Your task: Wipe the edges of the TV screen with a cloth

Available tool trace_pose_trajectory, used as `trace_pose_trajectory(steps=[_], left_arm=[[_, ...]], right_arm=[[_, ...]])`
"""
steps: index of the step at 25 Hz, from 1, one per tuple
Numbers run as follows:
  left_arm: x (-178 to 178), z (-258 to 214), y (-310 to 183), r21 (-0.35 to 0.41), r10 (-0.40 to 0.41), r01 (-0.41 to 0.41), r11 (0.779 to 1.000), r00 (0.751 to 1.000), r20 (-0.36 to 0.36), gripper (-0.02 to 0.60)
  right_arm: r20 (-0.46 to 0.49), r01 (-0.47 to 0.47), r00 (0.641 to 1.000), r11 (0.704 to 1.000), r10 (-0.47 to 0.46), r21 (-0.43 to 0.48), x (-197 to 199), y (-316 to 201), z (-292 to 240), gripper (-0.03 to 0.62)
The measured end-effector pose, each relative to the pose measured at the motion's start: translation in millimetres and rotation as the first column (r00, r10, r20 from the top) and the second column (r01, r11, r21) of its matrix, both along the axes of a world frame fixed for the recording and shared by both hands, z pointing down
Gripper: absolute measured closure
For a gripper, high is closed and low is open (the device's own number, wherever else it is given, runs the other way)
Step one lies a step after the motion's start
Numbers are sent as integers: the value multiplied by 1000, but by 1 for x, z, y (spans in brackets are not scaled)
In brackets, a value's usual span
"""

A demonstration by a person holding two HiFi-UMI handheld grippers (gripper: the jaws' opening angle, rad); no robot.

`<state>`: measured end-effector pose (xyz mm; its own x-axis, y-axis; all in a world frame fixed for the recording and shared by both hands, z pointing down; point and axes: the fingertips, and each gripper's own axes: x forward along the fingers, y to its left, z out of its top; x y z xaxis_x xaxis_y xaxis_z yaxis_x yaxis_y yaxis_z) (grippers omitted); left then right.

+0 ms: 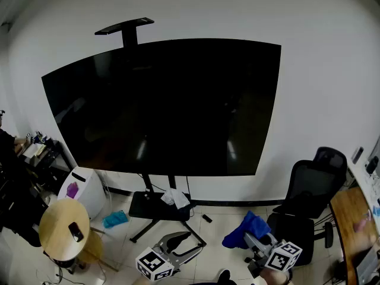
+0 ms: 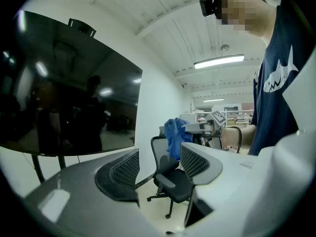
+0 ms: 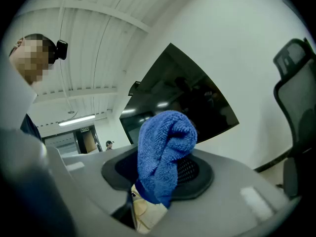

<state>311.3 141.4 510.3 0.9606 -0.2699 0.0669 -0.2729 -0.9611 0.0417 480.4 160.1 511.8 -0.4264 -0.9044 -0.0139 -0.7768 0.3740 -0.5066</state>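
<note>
A large black TV screen (image 1: pixel 166 105) stands on a floor stand against the white wall; it also shows in the left gripper view (image 2: pixel 64 88) and the right gripper view (image 3: pixel 182 100). My right gripper (image 1: pixel 252 237) is low at the right, below the screen's lower right corner, shut on a blue cloth (image 1: pixel 244 228). The cloth (image 3: pixel 163 157) bulges up between its jaws. My left gripper (image 1: pixel 184 242) is low in the middle, near the stand's base, open with nothing between its fingers (image 2: pixel 197 164). The cloth (image 2: pixel 173 135) hangs beyond it.
A black office chair (image 1: pixel 309 195) stands at the right, beside a wooden desk (image 1: pixel 350 218). A round wooden table (image 1: pixel 64 227) and a white bin (image 1: pixel 83 186) are at the lower left. The stand's base (image 1: pixel 154 206) carries a white rag. A person's dark shirt (image 2: pixel 281 78) fills the right.
</note>
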Motion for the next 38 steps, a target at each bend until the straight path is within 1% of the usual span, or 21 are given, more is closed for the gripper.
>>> trace_pose_trajectory(steps=[3, 6, 11, 16, 20, 22, 25, 27, 29, 31, 33, 38], left_arm=[[5, -1, -13, 17, -3, 3, 1000, 1000, 2, 331], [12, -17, -29, 47, -15, 14, 999, 1000, 4, 331], [29, -54, -60, 151, -21, 20, 988, 1000, 11, 331], [55, -91, -91, 219, -23, 20, 975, 1000, 8, 331], [77, -123, -118, 277, -11, 12, 961, 1000, -8, 331], [88, -143, -131, 315, -6, 8, 949, 1000, -9, 331], [106, -172, -149, 387, 13, -12, 922, 1000, 0, 331], [119, -194, -158, 427, 28, -21, 904, 1000, -8, 331], [132, -216, -166, 453, 40, -25, 891, 999, -23, 331], [145, -236, -175, 479, 48, -26, 877, 998, -34, 331], [157, -254, -185, 510, 47, -26, 860, 998, -29, 331], [185, -288, -199, 564, 44, -22, 826, 999, -26, 331]], right_arm=[[-36, 6, 999, 999, -4, 33, 16, -15, -18, 434], [-70, -6, 997, 998, 11, 69, 35, -33, -38, 434], [-153, -17, 987, 987, 42, 157, 71, -72, -83, 434], [-242, -16, 967, 969, 78, 247, 106, -111, -137, 434], [-319, 2, 941, 942, 112, 335, 134, -141, -192, 434], [-353, 8, 925, 923, 139, 384, 148, -155, -222, 434], [-403, 12, 894, 892, 193, 453, 170, -175, -267, 434], [-426, 12, 876, 873, 226, 487, 184, -188, -294, 434], [-437, 16, 865, 858, 245, 514, 196, -201, -318, 434], [-445, 23, 857, 842, 261, 539, 207, -214, -343, 434], [-446, 25, 851, 827, 277, 562, 220, -229, -369, 434], [-422, 19, 857, 800, 296, 600, 251, -254, -432, 434]])
